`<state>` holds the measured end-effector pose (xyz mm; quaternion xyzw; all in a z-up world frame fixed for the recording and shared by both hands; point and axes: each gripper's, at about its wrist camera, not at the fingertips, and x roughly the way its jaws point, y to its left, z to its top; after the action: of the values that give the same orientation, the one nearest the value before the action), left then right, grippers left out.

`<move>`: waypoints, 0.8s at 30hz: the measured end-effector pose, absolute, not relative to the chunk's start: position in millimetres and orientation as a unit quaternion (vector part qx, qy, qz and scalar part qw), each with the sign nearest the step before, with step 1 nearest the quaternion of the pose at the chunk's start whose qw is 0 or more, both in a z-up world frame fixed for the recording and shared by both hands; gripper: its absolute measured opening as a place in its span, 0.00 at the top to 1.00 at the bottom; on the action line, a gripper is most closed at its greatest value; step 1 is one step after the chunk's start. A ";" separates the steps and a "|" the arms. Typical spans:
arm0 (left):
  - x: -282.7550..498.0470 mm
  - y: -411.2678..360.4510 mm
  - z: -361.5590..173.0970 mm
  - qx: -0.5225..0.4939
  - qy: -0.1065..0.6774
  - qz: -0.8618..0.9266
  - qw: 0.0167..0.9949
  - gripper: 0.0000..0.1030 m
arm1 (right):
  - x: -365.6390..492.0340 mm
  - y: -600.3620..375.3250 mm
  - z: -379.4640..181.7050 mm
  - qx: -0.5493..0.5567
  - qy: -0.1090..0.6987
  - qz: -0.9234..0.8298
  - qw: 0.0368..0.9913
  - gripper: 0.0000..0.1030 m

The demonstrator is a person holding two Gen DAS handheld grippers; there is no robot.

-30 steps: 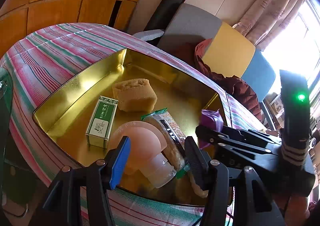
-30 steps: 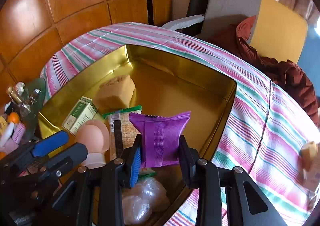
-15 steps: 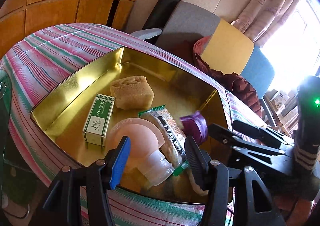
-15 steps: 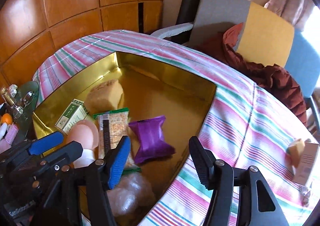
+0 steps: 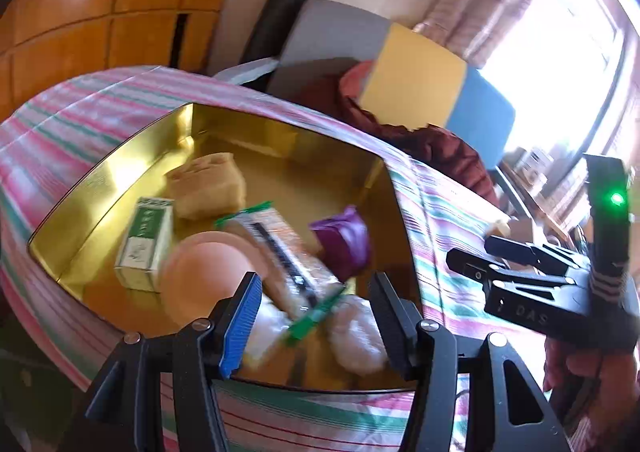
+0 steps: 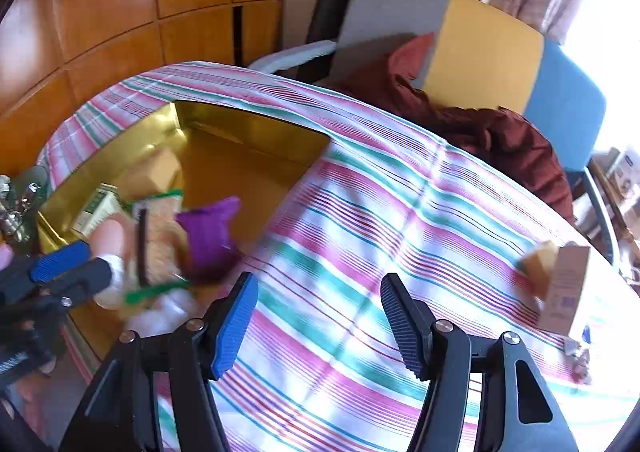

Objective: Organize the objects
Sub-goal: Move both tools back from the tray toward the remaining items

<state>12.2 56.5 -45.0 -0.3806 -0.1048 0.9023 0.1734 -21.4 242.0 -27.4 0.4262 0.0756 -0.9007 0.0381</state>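
We look down along both hand-held grippers at a bench covered in a striped cloth (image 6: 360, 219) of pink, green and white. A shallow gold tin (image 5: 120, 167) sits on the cloth.

Inside the tin lie a purple snack packet (image 5: 344, 240), a green and white carton (image 5: 144, 244), a tan sponge-like block (image 5: 208, 187), a long cracker packet with green ends (image 5: 280, 248), a pale pink dome-shaped object (image 5: 204, 276) and a clear crinkled bag (image 5: 356, 332). The purple packet rests on the tin floor near the right wall, just beside the cracker packet.

Our left hand-held gripper (image 5: 316, 324) hovers over the near edge of the tin, jaws apart, with nothing pressed between them.

Our right hand-held gripper (image 6: 320, 320) is over the bare cloth to the right of the tin. Its jaws have just been opening and stand apart with nothing between them; the purple packet (image 6: 212, 240) lies clear of them in the tin.

Further right on the cloth stand a small brown cardboard box (image 6: 568, 288) and a tan block (image 6: 540, 264) touching it. The view is motion-blurred.
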 end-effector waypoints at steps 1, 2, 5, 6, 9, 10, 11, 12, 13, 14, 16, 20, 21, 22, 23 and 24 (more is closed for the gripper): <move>14.9 60.7 -44.0 -0.377 -0.098 0.903 0.180 0.45 | -19.6 249.1 -28.3 0.428 0.076 -0.900 0.032 0.37; 17.2 64.4 -42.8 -0.374 -0.092 0.904 0.186 0.45 | -17.9 255.7 -29.5 0.429 0.077 -0.900 0.025 0.37; 23.7 76.3 -39.8 -0.366 -0.075 0.904 0.207 0.45 | -12.0 279.7 -32.7 0.435 0.074 -0.897 0.005 0.37; 26.9 80.8 -38.7 -0.362 -0.067 0.905 0.213 0.45 | -10.0 288.2 -33.8 0.438 0.073 -0.896 -0.002 0.36; 35.8 92.8 -36.2 -0.353 -0.046 0.905 0.231 0.45 | -3.4 313.7 -37.3 0.445 0.067 -0.893 -0.023 0.35; 38.6 96.8 -35.8 -0.350 -0.040 0.905 0.237 0.45 | -0.7 322.4 -38.5 0.448 0.065 -0.891 -0.030 0.35; 41.4 100.5 -35.8 -0.349 -0.034 0.904 0.244 0.45 | 1.8 331.0 -39.9 0.450 0.064 -0.890 -0.037 0.35; 44.6 105.2 -35.8 -0.348 -0.027 0.903 0.250 0.45 | 4.1 338.4 -41.2 0.452 0.063 -0.889 -0.044 0.35; 47.1 109.2 -36.0 -0.346 -0.022 0.902 0.256 0.45 | 7.2 346.8 -42.6 0.454 0.060 -0.888 -0.051 0.35; 49.4 112.9 -36.2 -0.345 -0.016 0.901 0.262 0.45 | 9.8 354.1 -43.8 0.455 0.058 -0.887 -0.055 0.34; 56.0 122.5 -37.1 -0.345 -0.002 0.898 0.275 0.45 | 15.6 370.4 -46.8 0.460 0.052 -0.884 -0.065 0.34; 66.2 138.7 -36.4 -0.342 0.019 0.890 0.302 0.45 | 25.6 400.6 -52.9 0.472 0.040 -0.877 -0.083 0.34; 68.3 142.0 -36.4 -0.342 0.023 0.888 0.307 0.45 | 28.3 409.4 -54.3 0.475 0.036 -0.875 -0.087 0.34; 70.3 144.6 -36.2 -0.341 0.026 0.886 0.312 0.45 | 31.1 418.5 -56.0 0.478 0.033 -0.873 -0.092 0.33; 72.7 147.3 -36.8 -0.342 0.028 0.885 0.316 0.45 | 33.7 428.0 -57.2 0.479 0.029 -0.871 -0.099 0.32; 73.6 149.6 -36.7 -0.344 0.029 0.882 0.320 0.45 | 36.5 440.3 -58.4 0.482 0.022 -0.869 -0.109 0.31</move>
<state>73.6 149.6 -36.7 -0.3442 0.0293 0.8824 0.3195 36.5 440.3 -58.4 0.4823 0.0225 -0.8690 -0.1087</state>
